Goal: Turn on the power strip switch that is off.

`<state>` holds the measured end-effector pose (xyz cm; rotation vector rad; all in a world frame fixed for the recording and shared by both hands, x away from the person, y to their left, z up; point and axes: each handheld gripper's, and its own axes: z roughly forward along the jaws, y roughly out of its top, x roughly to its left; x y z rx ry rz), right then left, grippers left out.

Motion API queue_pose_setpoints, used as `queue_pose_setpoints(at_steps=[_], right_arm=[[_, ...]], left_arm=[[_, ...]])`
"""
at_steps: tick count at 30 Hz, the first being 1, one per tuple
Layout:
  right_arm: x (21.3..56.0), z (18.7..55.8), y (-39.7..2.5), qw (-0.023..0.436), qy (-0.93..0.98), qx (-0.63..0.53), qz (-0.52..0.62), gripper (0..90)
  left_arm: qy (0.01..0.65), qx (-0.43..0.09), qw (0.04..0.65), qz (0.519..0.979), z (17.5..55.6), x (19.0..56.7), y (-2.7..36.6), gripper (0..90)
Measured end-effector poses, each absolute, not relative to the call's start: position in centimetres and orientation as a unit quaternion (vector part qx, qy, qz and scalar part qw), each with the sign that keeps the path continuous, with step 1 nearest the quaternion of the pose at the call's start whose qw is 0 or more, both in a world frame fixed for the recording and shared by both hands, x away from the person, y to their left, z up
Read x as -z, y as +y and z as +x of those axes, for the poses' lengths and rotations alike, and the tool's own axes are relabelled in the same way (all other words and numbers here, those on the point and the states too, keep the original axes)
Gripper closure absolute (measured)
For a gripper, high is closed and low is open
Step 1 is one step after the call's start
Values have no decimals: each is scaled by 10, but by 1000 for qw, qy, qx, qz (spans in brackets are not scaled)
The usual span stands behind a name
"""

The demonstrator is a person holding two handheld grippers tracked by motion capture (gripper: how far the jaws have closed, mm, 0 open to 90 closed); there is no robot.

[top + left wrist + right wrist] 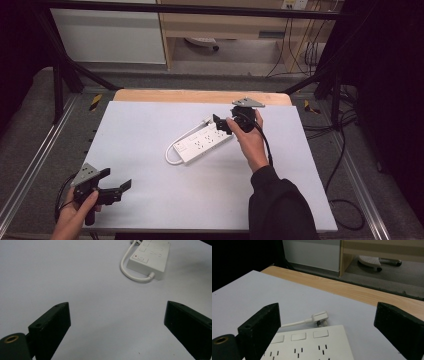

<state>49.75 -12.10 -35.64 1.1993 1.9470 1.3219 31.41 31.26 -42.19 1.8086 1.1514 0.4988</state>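
Note:
A white power strip [202,142] lies slantwise in the middle of the white tabletop [150,190]. Its cable [170,156] loops round the near-left end, and its plug [207,120] rests by the far end. My right gripper [220,125] hovers open over the strip's far-right end. In the right gripper view the strip [312,346] and the plug [320,317] sit between the open jaws [328,313]. My left gripper [117,178] is open near the front-left corner, holding nothing. Ahead of its spread jaws [116,320] lie the strip [150,257] and its cable [132,273].
A wooden strip [200,96] borders the table's far edge. Black frame bars [60,75] stand at the back corners. Cables [345,150] trail on the floor at the right. A chair base [377,261] sits under a shelf beyond the table.

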Motion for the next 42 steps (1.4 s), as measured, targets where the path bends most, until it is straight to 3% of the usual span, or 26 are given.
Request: queue_pose_setpoints(at_steps=[26, 42], right_arm=[[362, 406, -212, 284, 679, -526, 427, 75], [373, 371, -248, 317, 663, -526, 427, 59]], left_arm=[[472, -203, 455, 727, 315, 422, 316, 68], [479, -205, 458, 720, 314, 422, 321, 68]])
